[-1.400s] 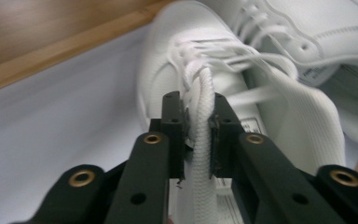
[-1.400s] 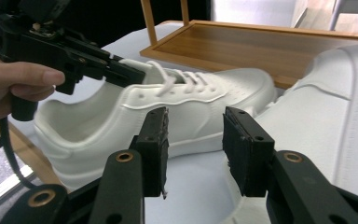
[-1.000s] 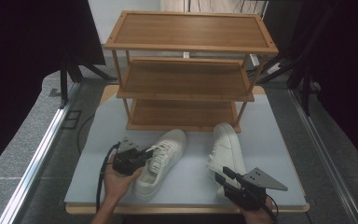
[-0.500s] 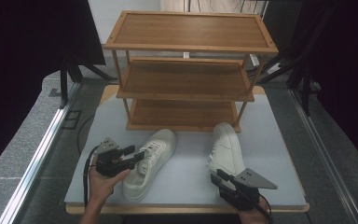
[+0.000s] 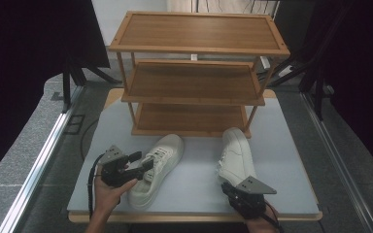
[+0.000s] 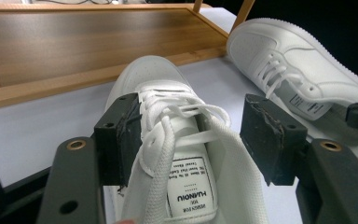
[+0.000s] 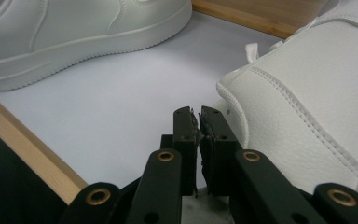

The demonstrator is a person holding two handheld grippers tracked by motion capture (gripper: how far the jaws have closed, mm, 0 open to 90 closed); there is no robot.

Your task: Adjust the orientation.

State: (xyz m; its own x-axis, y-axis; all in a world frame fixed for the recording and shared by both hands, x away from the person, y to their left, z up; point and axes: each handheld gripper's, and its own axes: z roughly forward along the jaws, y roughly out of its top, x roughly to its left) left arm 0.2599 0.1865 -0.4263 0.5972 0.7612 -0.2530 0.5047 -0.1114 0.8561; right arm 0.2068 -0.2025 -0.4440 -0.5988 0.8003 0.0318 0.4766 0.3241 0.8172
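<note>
Two white lace-up sneakers lie on the grey table [image 5: 199, 179]. My left gripper [image 5: 143, 162] [image 6: 193, 135] straddles the laced top of the left sneaker [image 5: 158, 167] [image 6: 186, 154]. Its jaws have just been opening and stand wide, with the tongue and laces between them and the right pad [image 6: 270, 135] clear of the shoe. My right gripper [image 5: 230, 187] [image 7: 198, 116] sits at the heel of the right sneaker [image 5: 235, 153] [image 7: 307, 112]. Its jaws have just been closing, and the pads now meet with nothing between them.
A three-tier wooden shoe rack [image 5: 194, 82] [image 6: 74, 42] stands at the back of the table, its shelves bare. The table's wooden front edge [image 7: 23, 149] runs close to my right gripper. Dark floor and metal rails flank the table.
The left gripper's jaws have spread apart off the left sneaker, which shifted slightly left. The right gripper's jaws have come together beside the right sneaker's heel.
</note>
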